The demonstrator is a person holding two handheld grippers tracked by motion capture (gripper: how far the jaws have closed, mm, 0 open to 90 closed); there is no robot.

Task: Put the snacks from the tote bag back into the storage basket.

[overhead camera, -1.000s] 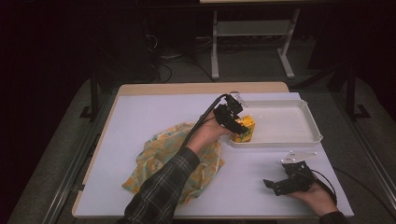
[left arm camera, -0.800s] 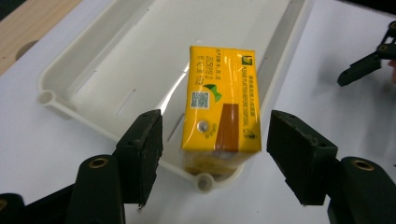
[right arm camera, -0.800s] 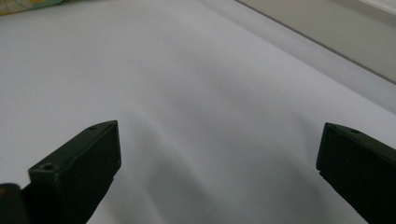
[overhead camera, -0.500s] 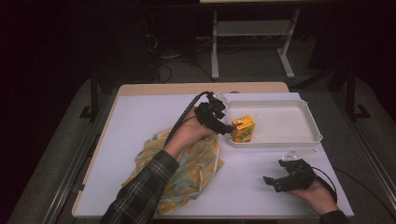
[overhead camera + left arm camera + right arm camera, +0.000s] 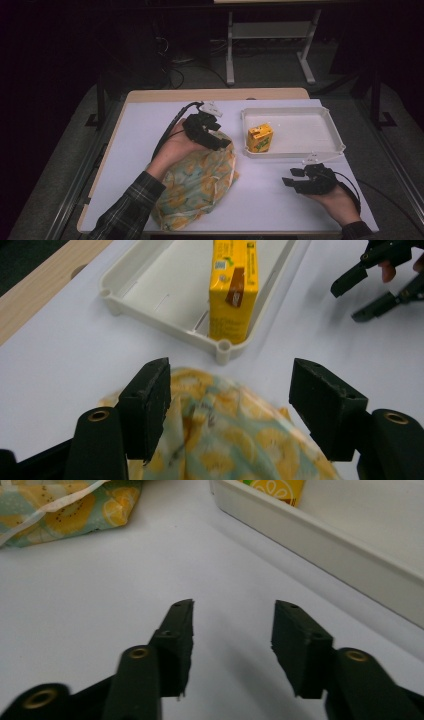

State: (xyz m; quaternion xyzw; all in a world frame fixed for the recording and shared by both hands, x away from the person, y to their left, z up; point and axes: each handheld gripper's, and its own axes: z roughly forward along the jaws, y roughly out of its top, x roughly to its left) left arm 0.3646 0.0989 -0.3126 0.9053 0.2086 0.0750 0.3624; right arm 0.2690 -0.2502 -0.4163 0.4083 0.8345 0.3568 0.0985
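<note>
A yellow juice carton (image 5: 260,138) (image 5: 232,290) stands upright in the near left corner of the white tray (image 5: 330,120) (image 5: 150,270). My left gripper (image 5: 222,140) (image 5: 230,400) hovers open over the top of a fruit-patterned cloth bag (image 5: 200,180) (image 5: 225,440), left of the tray. Its jaws have just been opening, and they grip nothing. My right gripper (image 5: 292,177) (image 5: 232,625) lies low over the table in front of the tray. Its jaws have just been closing with only bare table between them, and a gap remains.
The white mat (image 5: 150,130) covers a wooden table whose edges drop to dark floor. The tray wall (image 5: 325,540) runs close ahead and right of my right gripper. The bag (image 5: 65,505) lies at its far left. A metal stand (image 5: 270,35) is behind the table.
My left gripper has drawn back from the carton in the tray, moving left to above the bag. The carton stays standing in the tray. The right hand has stayed put.
</note>
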